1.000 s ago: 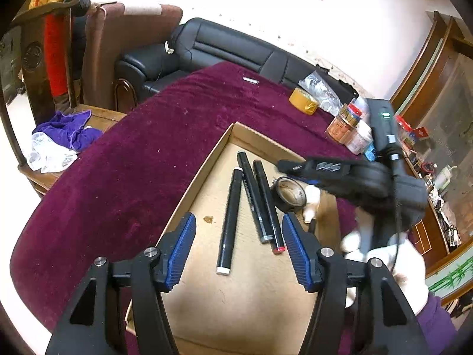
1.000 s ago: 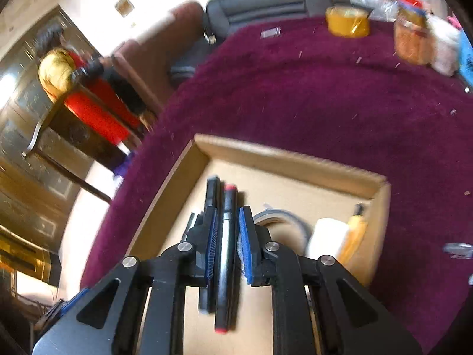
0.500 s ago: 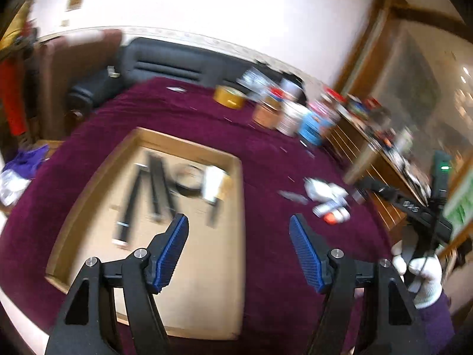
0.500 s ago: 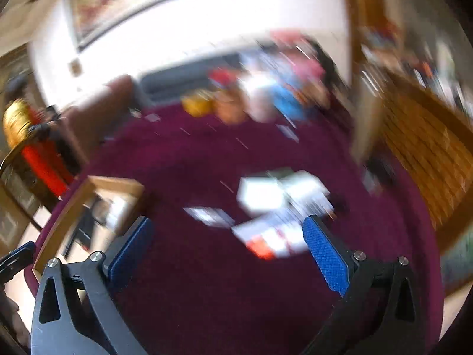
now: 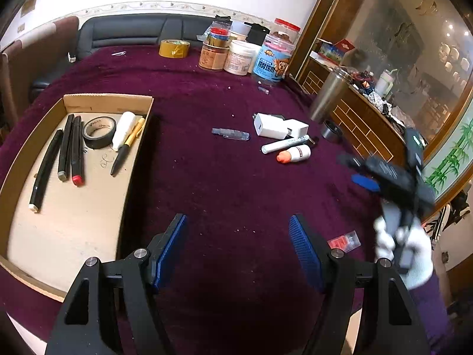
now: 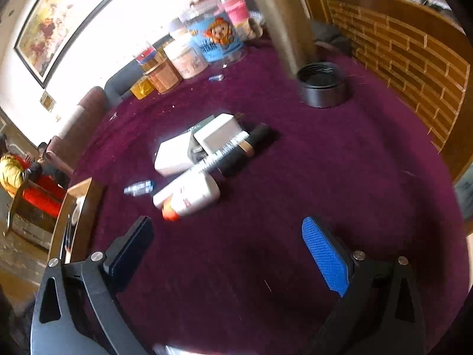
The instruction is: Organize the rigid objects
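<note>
A cardboard tray (image 5: pixel 77 99) at the left holds three black markers (image 5: pixel 71 148), a black tape roll (image 5: pixel 99 132), a white tube (image 5: pixel 123 130) and a gold-black pen (image 5: pixel 127 151). Loose on the purple cloth lie two white chargers (image 5: pixel 276 127) (image 6: pixel 189 148), a white marker (image 5: pixel 283 145) (image 6: pixel 212 159), a small white bottle with orange cap (image 5: pixel 294 154) (image 6: pixel 192 196) and a clear blue item (image 5: pixel 230 133) (image 6: pixel 138 188). My left gripper (image 5: pixel 238 248) is open and empty over bare cloth. My right gripper (image 6: pixel 233 254) (image 5: pixel 366 177) is open and empty, just short of the bottle.
Jars and tubs (image 5: pixel 248 56) and a yellow tape roll (image 5: pixel 173 48) stand at the table's far edge. A steel flask (image 6: pixel 291 26) and its black lid (image 6: pixel 322 84) stand near the right edge. A small red packet (image 5: pixel 344 241) lies near my left gripper.
My right gripper let go of the red-tipped marker in the tray, opened and swung right to the loose pile. My left gripper view swung right from the tray to the open cloth.
</note>
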A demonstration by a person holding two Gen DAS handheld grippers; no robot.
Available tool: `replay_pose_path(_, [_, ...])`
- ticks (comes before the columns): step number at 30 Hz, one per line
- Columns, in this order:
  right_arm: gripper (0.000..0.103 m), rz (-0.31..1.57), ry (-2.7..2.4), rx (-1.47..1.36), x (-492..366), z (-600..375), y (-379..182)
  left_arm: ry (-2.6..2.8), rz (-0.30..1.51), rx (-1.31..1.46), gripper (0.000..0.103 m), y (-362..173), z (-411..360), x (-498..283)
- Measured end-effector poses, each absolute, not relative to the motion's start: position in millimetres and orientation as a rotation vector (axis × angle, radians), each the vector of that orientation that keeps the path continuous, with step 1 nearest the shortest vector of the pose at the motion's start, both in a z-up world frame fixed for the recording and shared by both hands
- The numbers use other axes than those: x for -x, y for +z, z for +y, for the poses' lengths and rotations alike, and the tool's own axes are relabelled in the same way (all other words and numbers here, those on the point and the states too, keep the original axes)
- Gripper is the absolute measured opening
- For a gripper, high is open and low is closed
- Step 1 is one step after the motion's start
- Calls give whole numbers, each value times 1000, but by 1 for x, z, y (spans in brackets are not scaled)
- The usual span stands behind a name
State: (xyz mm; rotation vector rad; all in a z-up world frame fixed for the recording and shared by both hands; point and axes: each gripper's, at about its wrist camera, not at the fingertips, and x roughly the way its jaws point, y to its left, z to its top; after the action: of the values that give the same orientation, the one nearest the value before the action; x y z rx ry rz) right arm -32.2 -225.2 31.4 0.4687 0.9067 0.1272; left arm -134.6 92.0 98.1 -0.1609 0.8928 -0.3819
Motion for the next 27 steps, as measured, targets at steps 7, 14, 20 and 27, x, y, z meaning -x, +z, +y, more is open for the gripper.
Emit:
replay_pose_path(7, [83,1020,-49,-458,-45,-202,13,-343,912,173,65,90,103,135])
replay_pose_path(14, [27,1015,-13,-318,-39,-161,20,-333,913,207,65,81,120,132])
replay_pose_path(20, [27,1083,218,-255,-4,-112,17,-341,909,221,65,79,125,137])
replay_pose_path(27, [28,1025,453,-348,30,-114,45,-336,913,207,65,78,126,144])
